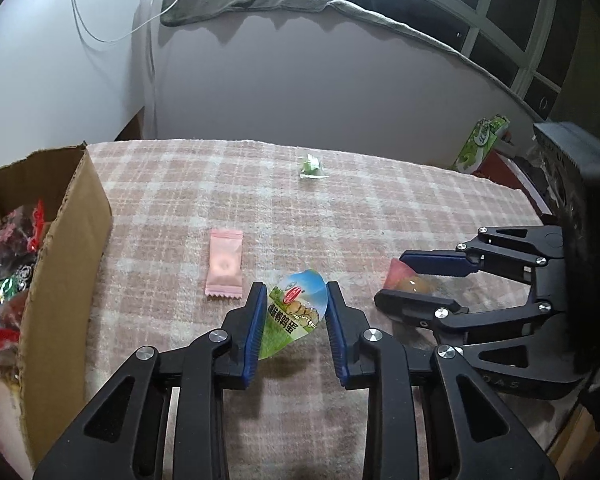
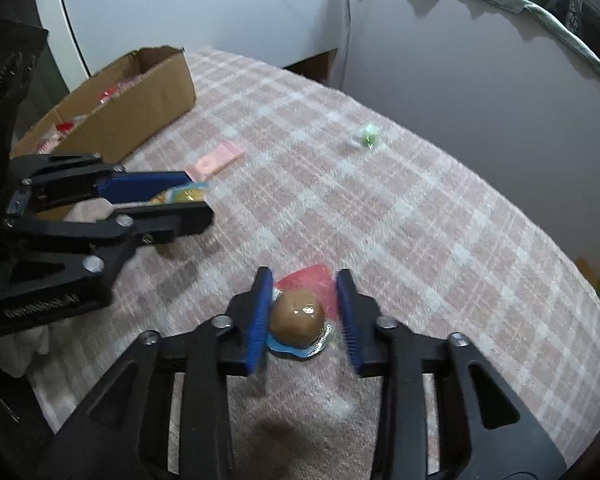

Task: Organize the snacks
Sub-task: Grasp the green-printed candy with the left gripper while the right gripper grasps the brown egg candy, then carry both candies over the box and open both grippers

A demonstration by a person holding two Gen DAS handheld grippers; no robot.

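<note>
My left gripper (image 1: 294, 304) is shut on a green and blue quail-egg packet (image 1: 294, 312), held just above the cloth; it also shows in the right wrist view (image 2: 188, 194). My right gripper (image 2: 304, 304) is shut on a red packet holding a brown egg (image 2: 298, 316), also seen in the left wrist view (image 1: 406, 280). A pink sachet (image 1: 225, 268) and a small green candy (image 1: 311, 167) lie on the checked cloth. A cardboard box (image 1: 66, 248) with several snacks stands at the left.
The table wears a pink checked cloth (image 1: 380, 208) and stands against a white wall. A green carton (image 1: 480, 144) stands past the table's far right edge. The box also shows in the right wrist view (image 2: 140, 108).
</note>
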